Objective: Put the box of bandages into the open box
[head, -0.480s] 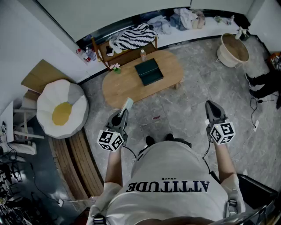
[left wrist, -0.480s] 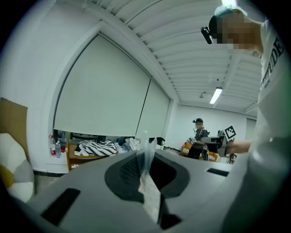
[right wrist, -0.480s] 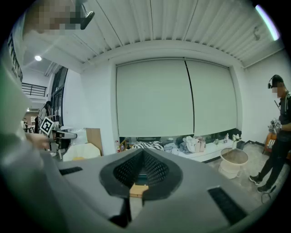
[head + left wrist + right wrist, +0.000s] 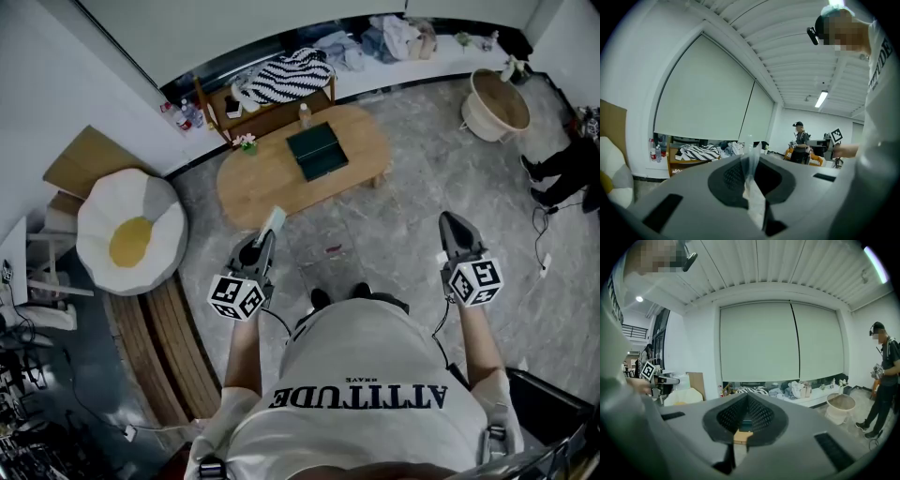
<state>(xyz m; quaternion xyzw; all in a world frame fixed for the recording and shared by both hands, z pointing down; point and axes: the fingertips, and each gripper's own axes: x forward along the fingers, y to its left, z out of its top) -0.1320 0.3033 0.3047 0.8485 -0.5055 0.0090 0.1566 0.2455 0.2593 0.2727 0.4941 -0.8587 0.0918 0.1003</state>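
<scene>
While the box of bandages (image 4: 274,222) sits pinched upright in the closed jaws of the left gripper (image 4: 266,238), the task stands at its halfway mark: the pick-up is done, the delivery is not. The right gripper (image 4: 449,223), held level beside it and well apart, has its jaws together on nothing. Ahead of the person lies a bare stretch of grey floor (image 4: 412,216), interrupted only by a small pink scrap (image 4: 333,249), which gives a clear walk to the low oval table (image 4: 267,183). The open box (image 4: 317,152), dark green, rests near the table's middle, so the carrier must likely reach past the rounded near edge to lower the bandages in. A bottle (image 4: 305,116) stands just behind the open box and a small flower pot (image 4: 247,143) near the table's left end; both seem far enough off to leave room for a descent from above. An egg-shaped cushion (image 4: 127,234) to the left and a basket (image 4: 500,108) to the far right sit outside the likely path.
</scene>
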